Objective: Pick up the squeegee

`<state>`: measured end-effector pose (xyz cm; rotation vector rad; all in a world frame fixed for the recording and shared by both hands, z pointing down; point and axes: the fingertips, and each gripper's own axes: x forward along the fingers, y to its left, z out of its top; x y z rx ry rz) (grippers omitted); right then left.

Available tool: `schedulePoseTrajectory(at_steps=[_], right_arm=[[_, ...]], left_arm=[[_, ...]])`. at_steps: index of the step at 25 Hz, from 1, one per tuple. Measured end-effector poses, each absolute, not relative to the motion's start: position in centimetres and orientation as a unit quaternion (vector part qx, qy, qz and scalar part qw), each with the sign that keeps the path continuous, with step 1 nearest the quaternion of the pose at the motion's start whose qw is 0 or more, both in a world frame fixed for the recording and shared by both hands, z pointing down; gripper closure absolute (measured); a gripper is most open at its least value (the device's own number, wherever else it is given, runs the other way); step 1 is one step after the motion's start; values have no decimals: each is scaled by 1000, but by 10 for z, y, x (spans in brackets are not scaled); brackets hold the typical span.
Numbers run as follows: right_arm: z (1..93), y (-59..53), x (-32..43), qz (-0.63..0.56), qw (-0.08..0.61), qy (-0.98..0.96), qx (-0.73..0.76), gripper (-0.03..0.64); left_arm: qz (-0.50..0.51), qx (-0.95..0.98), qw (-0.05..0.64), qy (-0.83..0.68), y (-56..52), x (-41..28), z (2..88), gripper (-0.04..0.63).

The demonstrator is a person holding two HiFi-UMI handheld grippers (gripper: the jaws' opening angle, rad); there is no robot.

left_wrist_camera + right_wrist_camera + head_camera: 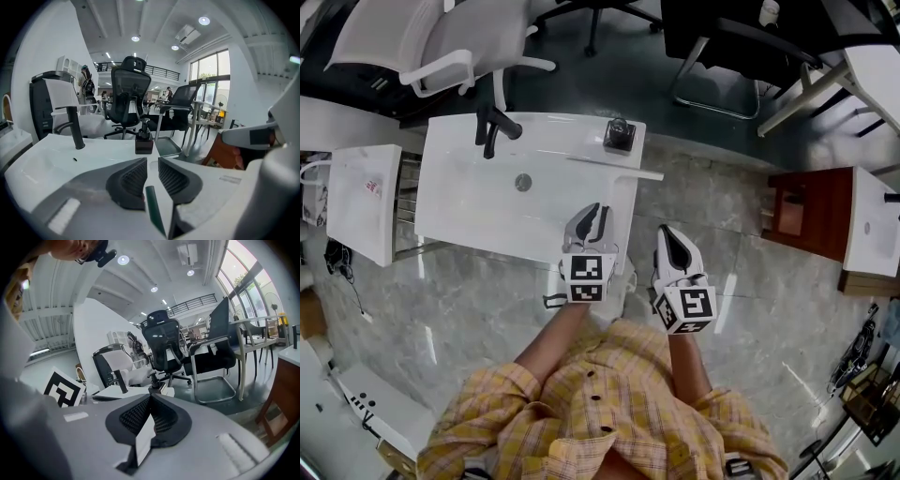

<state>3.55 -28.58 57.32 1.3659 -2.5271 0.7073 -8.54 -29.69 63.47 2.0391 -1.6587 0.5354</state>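
Observation:
A long thin white bar (615,168), which may be the squeegee, lies across the right end of the white basin counter (469,211), its tip past the right edge. My left gripper (595,217) hovers over the counter's front right corner, short of the bar. In the left gripper view its jaws (152,161) stand a little apart with nothing between the ribbed pads. My right gripper (672,242) hangs over the floor just right of the counter. Its jaws (150,397) are shut and empty.
A black faucet (495,127) stands at the counter's back, with a drain (522,182) in the basin. A black soap dispenser (620,134) sits at the back right corner. White office chairs (441,42) are behind; a brown cabinet (811,214) stands to the right.

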Motion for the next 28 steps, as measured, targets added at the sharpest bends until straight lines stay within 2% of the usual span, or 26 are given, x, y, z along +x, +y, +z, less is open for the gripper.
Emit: schedulePoseTrajectory(at_steps=[11,28], right_arm=[[596,-298,36,254,113,-837,471,617],[615,-305,39,267,131,-829,474,617]], left_arm=[[225,725,250,-601,-325,-90,673,502],[258,708,268,-601,-349,-85,711,495]])
